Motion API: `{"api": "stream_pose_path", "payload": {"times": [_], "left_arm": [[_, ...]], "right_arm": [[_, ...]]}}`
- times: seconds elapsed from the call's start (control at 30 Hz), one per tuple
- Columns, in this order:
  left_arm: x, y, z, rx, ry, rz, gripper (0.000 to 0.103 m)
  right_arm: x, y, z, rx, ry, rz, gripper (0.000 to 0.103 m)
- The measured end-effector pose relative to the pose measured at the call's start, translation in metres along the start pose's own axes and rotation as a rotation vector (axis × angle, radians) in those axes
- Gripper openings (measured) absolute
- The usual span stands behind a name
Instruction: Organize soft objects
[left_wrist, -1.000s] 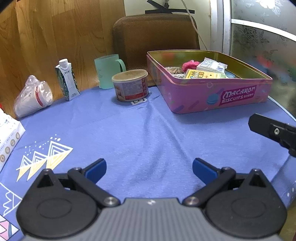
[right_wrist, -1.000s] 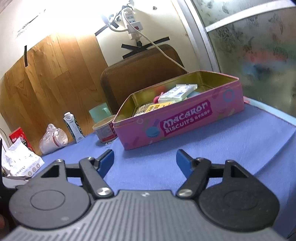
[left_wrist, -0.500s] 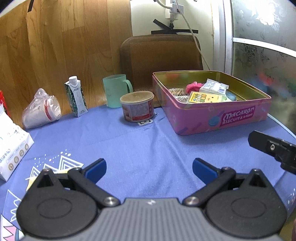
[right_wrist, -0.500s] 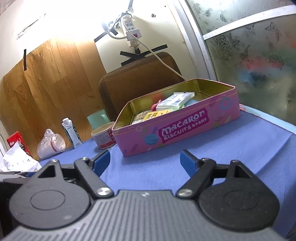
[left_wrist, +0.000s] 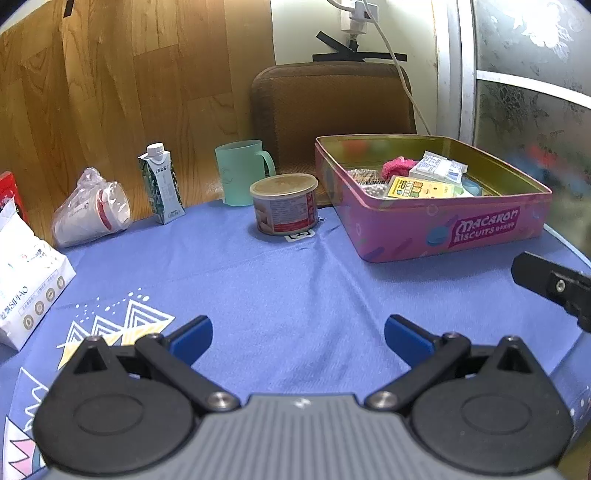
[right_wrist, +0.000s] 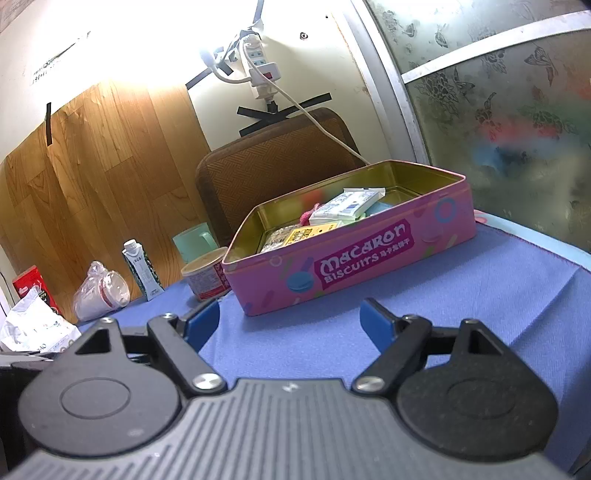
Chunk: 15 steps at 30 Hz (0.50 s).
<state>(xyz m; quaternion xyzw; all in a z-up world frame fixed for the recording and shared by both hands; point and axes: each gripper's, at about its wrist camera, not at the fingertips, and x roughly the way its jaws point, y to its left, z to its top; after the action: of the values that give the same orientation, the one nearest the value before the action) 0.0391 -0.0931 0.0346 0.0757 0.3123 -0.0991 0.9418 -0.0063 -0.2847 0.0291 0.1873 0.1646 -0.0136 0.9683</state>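
On the blue tablecloth (left_wrist: 280, 280) sits a pink biscuit tin (left_wrist: 436, 229), lid off, with the soft stuff inside: a pink fuzzy thing (left_wrist: 397, 167) tucked among tissue packs (left_wrist: 437, 170). Just left of the tin is a small tub (left_wrist: 284, 203), then a green mug (left_wrist: 240, 171) and a milk carton (left_wrist: 160, 184). The left gripper (left_wrist: 297, 336) hangs wide and empty; the right gripper (right_wrist: 290, 321) has just been opening, nothing between its jaws.

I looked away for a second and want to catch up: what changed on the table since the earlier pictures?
The right tool has just been opening its jaws a little wider, with nothing between them. The left tool stays open and empty. The pink tin, its contents, the can and the mug stay put.
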Motion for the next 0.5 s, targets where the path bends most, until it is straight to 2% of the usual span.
{"api": "stream_pose_path", "payload": {"times": [0.5], "left_arm": [[0.0035,-0.0037,-0.0011,0.038,0.016,0.03,0.103]], "right_arm": [[-0.0002,-0.0015,-0.0004,0.005,0.002,-0.001,0.085]]}}
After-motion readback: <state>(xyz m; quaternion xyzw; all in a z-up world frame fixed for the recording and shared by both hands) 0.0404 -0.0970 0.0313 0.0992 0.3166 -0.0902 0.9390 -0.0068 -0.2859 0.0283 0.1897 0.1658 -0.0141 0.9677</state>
